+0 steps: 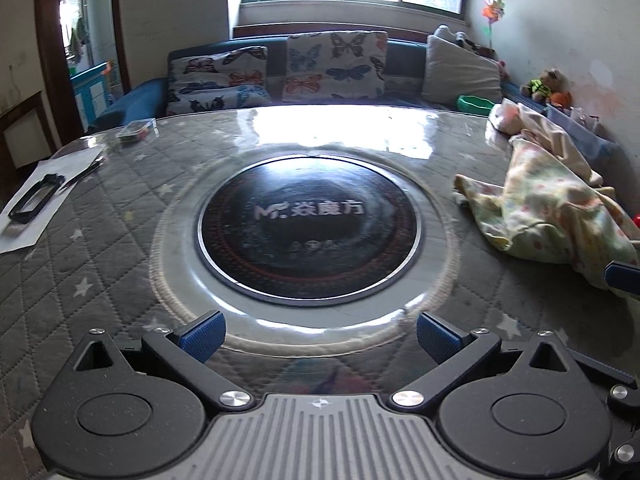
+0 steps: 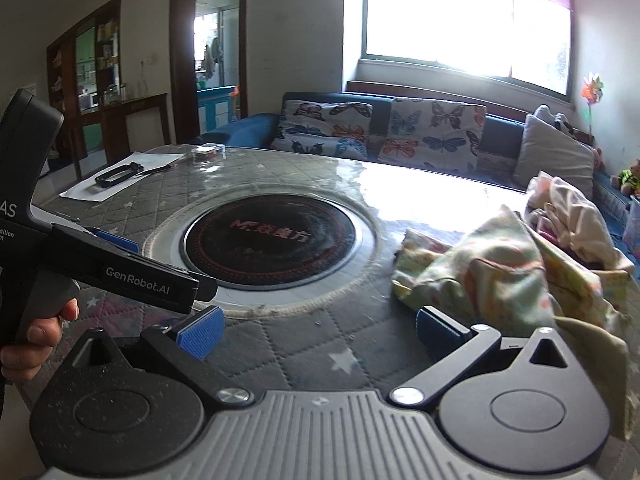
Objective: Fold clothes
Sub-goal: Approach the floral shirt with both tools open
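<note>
A crumpled pale yellow-green patterned garment (image 1: 552, 204) lies in a heap on the right side of the quilted grey table (image 1: 100, 264); it also shows in the right wrist view (image 2: 508, 276). A cream cloth (image 2: 572, 216) lies behind it. My left gripper (image 1: 318, 336) is open and empty, low over the table's near edge, left of the garment. My right gripper (image 2: 318, 334) is open and empty, its right finger just at the garment's near edge. The left gripper's body (image 2: 120, 272) shows in the right wrist view, held by a hand.
A round black hotplate (image 1: 308, 228) is set in the table's middle under a glossy cover. White paper with a black frame (image 1: 34, 198) lies at the left, a small clear box (image 1: 134, 130) at the far left. A sofa with butterfly cushions (image 1: 336, 66) stands behind.
</note>
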